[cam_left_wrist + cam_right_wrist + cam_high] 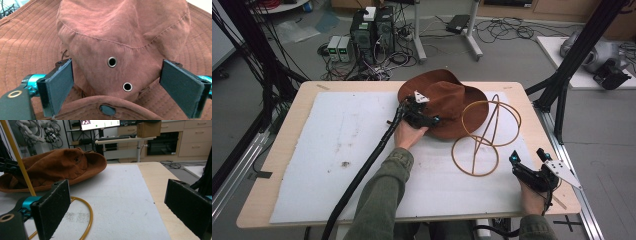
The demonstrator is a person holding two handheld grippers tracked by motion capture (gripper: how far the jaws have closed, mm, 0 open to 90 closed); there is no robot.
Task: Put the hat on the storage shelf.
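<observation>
The high view looks forward and down over the whole table [287,130], the left gripper view sits close against the brown hat [120,32], and the right gripper view looks low across the table toward that same hat.

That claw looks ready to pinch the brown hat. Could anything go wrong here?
Possibly. The left gripper is open around the soft crown of the hat, so closing may only crumple cloth and slip. The brim lies against the wire stand, so lifting the hat might drag or tip it.
</observation>
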